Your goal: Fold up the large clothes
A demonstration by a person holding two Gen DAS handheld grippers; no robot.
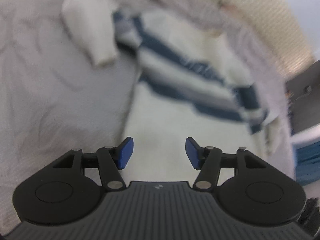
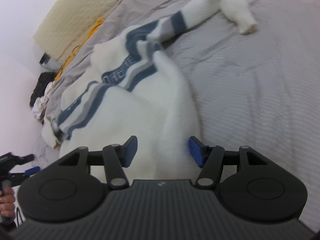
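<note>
A white sweater with navy and grey stripes lies spread on a grey bedspread. One sleeve stretches away to the upper right, bent at the cuff. My right gripper hovers over the sweater's plain white lower part, jaws open, with the cloth under and between the blue pads but not pinched. In the left wrist view, which is blurred, my left gripper stands open above the white body of the sweater, nothing in it; the sleeve lies at the upper left. The left gripper also shows at the right wrist view's left edge.
A cream ribbed panel lines the bed's far side, with a yellow cable along it. Dark and pale bundled items sit at the bed's edge. A hand grips the left tool. Dark furniture and something blue stand beyond the bed.
</note>
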